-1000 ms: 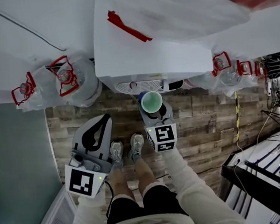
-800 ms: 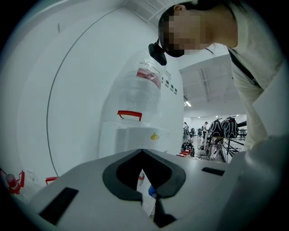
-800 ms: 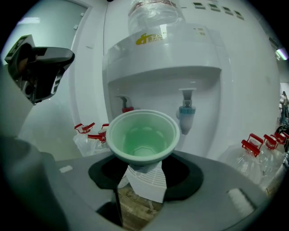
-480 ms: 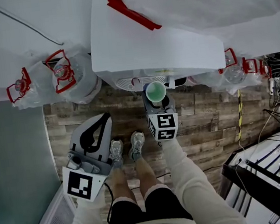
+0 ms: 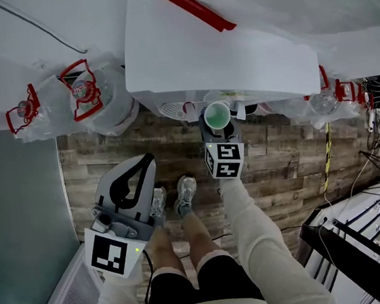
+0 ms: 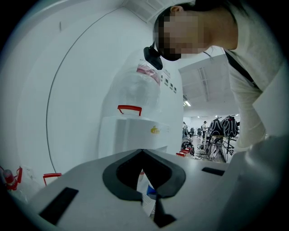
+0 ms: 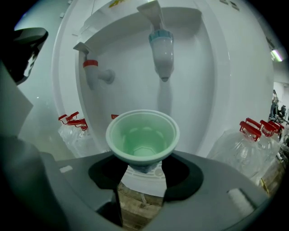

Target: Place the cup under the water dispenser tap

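Observation:
A pale green cup [image 5: 216, 115] stands upright and empty between the jaws of my right gripper [image 5: 219, 125], which is shut on its lower body. In the right gripper view the cup [image 7: 142, 137] hangs inside the white dispenser's recess [image 7: 198, 90], below the blue tap [image 7: 161, 49] and slightly nearer to me. The red tap [image 7: 92, 72] is further left. The drip tray [image 7: 143, 180] shows beneath the cup. My left gripper [image 5: 149, 161] stays low at the left, away from the dispenser [image 5: 219, 49]. Its jaws [image 6: 142, 153] are shut with nothing between them.
Large clear water bottles with red handles stand on the floor on both sides of the dispenser [image 5: 99, 100] [image 5: 320, 99]. The person's shoes [image 5: 172, 201] rest on wood-look flooring. A black rack with cables [image 5: 364, 244] fills the lower right, and a grey panel [image 5: 21, 228] the left.
My right gripper has carried the cup forward and lower, from in front of the dispenser to under its taps. The left gripper has barely shifted.

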Motion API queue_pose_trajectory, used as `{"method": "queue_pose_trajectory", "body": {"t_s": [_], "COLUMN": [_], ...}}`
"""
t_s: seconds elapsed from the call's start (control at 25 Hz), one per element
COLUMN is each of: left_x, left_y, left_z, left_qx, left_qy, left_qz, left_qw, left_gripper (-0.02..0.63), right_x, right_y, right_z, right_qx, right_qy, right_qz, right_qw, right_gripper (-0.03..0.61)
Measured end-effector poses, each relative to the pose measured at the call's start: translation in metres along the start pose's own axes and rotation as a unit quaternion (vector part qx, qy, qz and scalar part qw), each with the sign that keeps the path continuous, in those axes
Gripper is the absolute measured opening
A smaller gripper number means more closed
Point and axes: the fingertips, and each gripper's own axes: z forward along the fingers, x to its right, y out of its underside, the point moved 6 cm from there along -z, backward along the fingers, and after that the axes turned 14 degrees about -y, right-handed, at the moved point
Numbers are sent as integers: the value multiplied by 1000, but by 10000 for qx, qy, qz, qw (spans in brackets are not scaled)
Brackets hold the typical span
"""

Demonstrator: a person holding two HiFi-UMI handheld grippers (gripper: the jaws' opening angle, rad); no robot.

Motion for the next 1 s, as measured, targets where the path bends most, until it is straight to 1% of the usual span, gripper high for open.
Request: {"method": "queue_pose_trajectory", "body": {"t_s": [0.4,0.64,1.0], "left_x": [-2,1,2], "left_y": [7,11,13], "left_z": [-1,-1,-1], "left_qx": [-36,-69,-138], "left_qy": [-119,-184,-279], "left_qz": [-7,-16,-19], "left_qw": [9999,9998,9995], "left_gripper": [6,6,6], "right_x": [15,22,30], "right_y": [12,18,27], "right_z": [17,23,30], "right_qx": [-231,-340,-561], "right_qy": [18,-22,-77], "right_qz": [115,278,273], "right_qw": [9997,9990,9980], "right_gripper": [244,245,250]}}
